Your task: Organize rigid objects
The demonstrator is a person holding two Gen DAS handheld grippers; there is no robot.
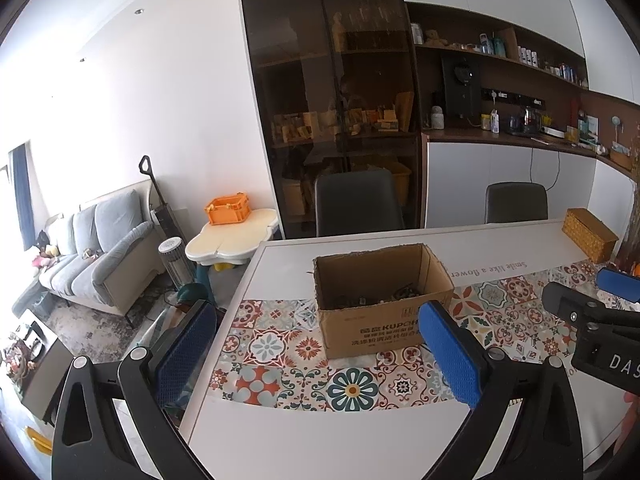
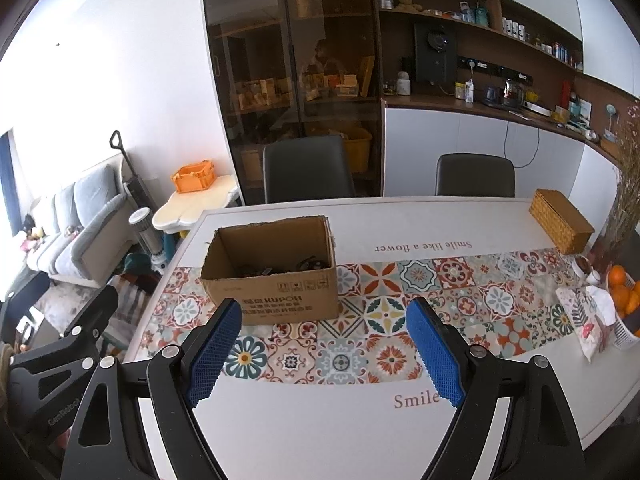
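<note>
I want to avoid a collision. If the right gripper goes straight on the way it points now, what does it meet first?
Probably the patterned table runner, just right of the cardboard box. The right gripper is open, holds nothing and points downward at the table. Depth is unclear, but the box seems off its line.

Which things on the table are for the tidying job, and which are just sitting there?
For the job:
cardboard box, open, with small dark things inside
left gripper, open and empty
right gripper, open and empty

Just sitting there:
wicker box
oranges
patterned cloth
</note>
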